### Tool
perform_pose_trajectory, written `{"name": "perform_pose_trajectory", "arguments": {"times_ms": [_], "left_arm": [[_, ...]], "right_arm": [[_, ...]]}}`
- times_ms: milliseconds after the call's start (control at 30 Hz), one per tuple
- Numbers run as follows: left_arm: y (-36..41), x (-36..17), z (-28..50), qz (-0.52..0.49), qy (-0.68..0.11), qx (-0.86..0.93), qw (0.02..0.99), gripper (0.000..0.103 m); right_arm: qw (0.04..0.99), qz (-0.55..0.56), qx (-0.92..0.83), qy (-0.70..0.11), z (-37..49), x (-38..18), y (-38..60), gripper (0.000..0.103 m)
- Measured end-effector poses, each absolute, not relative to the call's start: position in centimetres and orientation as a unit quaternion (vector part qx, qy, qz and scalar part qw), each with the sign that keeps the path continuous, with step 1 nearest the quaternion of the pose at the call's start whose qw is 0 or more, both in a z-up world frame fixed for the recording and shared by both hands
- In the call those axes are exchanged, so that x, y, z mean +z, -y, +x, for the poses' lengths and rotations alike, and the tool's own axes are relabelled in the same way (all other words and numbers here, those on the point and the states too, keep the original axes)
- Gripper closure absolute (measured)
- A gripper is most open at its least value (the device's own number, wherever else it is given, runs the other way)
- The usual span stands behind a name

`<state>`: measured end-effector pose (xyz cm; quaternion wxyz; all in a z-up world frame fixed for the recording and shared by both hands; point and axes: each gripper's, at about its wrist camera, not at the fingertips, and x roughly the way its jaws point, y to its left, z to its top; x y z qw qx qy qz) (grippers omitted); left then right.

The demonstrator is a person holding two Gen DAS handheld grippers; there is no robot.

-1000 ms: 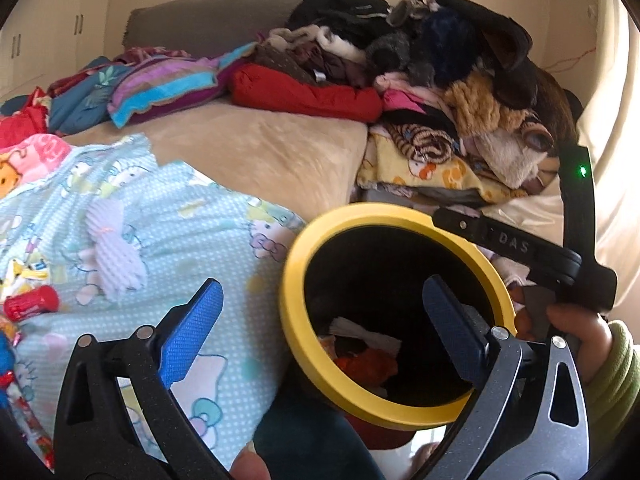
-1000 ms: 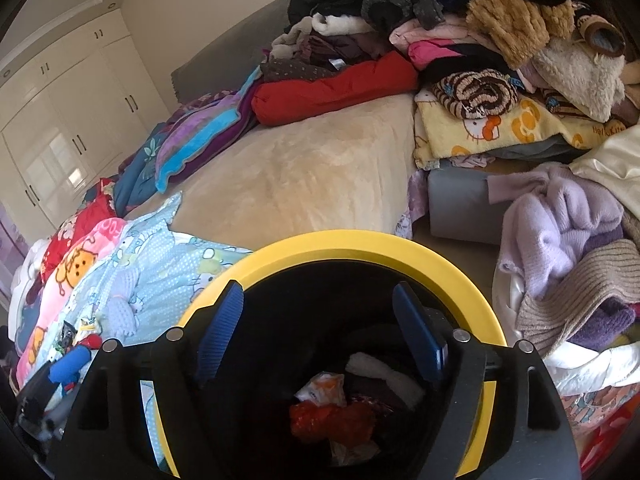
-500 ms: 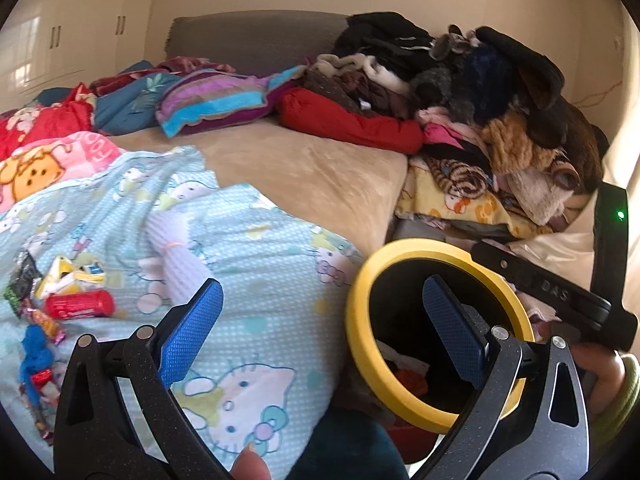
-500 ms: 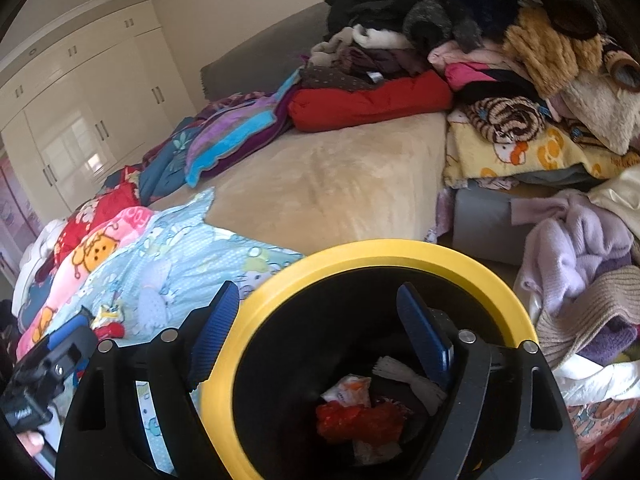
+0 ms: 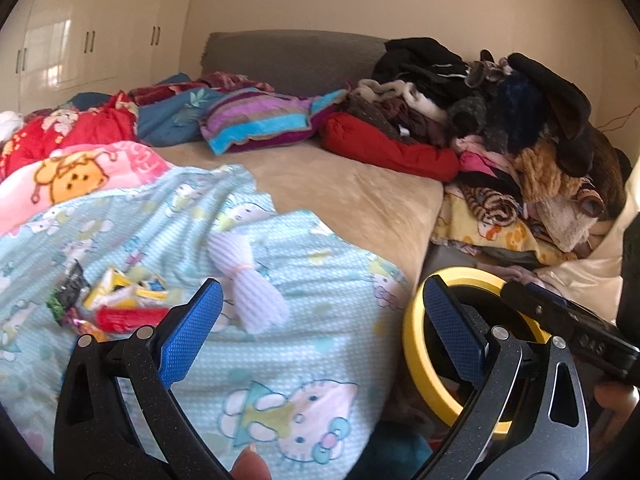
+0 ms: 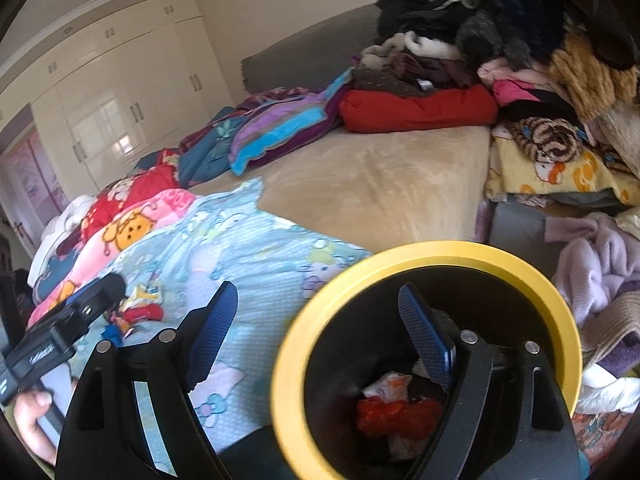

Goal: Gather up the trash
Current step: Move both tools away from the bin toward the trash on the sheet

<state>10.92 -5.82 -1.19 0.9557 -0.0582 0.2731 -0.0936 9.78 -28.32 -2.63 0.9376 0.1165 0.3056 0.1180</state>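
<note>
A black bin with a yellow rim (image 6: 432, 250) stands beside the bed, holding a red wrapper (image 6: 396, 412) and white paper. My right gripper (image 6: 320, 334) hangs open above it, its right finger over the opening and its left finger outside the rim, with nothing gripped. In the left wrist view the bin (image 5: 412, 344) sits low on the right. My left gripper (image 5: 322, 332) is open and empty over the blue cartoon blanket (image 5: 280, 360). Loose trash lies on the blanket to the left: a red wrapper (image 5: 128, 318), yellow packets (image 5: 124, 288), a dark wrapper (image 5: 68, 292) and a white foam net (image 5: 248, 280).
A tall heap of clothes (image 5: 520, 140) fills the right side of the bed. Bare tan mattress (image 5: 340, 192) lies behind the blanket, a pink blanket (image 5: 80, 176) at far left, and white wardrobes (image 5: 80, 40) behind. A lilac knit (image 6: 592, 264) lies beside the bin.
Both views have swung left and risen: the bin has slid right in each frame. The trash pile on the blanket has come fully into the left wrist view. Both grippers stay open.
</note>
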Motion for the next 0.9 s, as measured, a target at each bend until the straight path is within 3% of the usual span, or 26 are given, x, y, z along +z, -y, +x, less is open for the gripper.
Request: {"name": "perform_pose_trajectory", "arguments": {"times_ms": [900], "left_arm": [[-7.8, -0.6, 11.9, -0.107, -0.251, 0.047, 0.961, 0.011]], "right_arm": [[0.902, 0.011, 0.287, -0.323, 6.7, -2.9, 11.0, 0.023]]}}
